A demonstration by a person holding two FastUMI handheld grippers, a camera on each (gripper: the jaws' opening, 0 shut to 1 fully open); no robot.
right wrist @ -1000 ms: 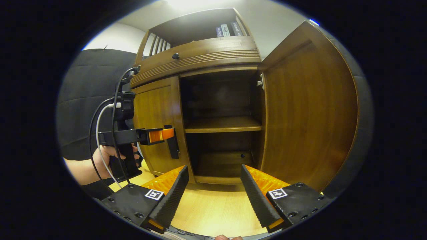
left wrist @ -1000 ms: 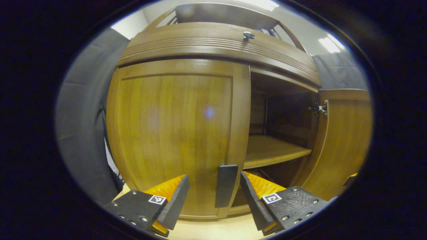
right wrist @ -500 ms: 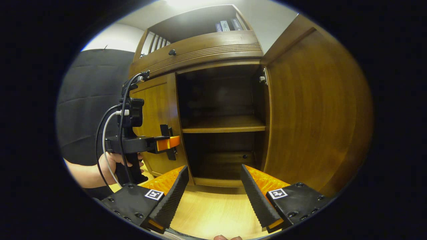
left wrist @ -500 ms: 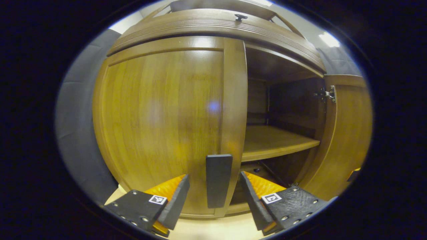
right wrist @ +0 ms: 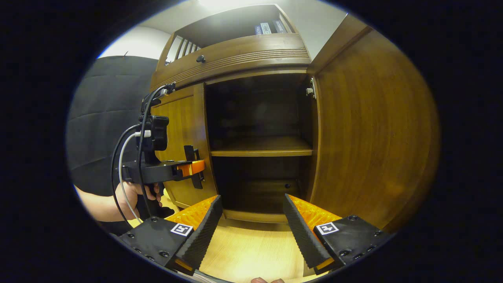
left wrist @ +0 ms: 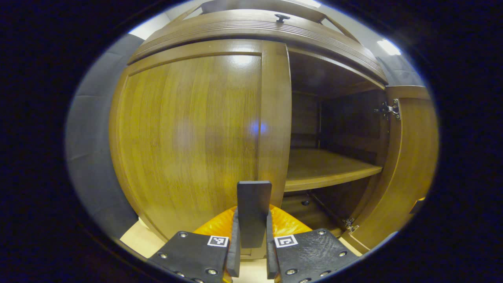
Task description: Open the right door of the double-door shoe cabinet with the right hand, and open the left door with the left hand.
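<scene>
The right door of the shoe cabinet stood swung wide, its inner face turned to the right gripper view and its hinge bared, so that half of the task looked done. The left door was shut, flush in the cabinet front, and its opening was what remained.

The left gripper had its fingers clenched on the left door's handle, a dark upright bar near the door's inner edge; both fingers pressed its sides in the left gripper view. By the look of it the grasp was made and the pull not yet begun. The right gripper hung released, fingers well apart and holding nothing, in front of the open compartment and above the pale wooden floor.

The left gripper view gave the grip itself at close range, along with the shelf inside and the right door edge-on. The right gripper view showed what that one could not: the left gripper from the side, level at the handle, with the hand holding it, its cables, and books on the upper shelf of the cabinet.
</scene>
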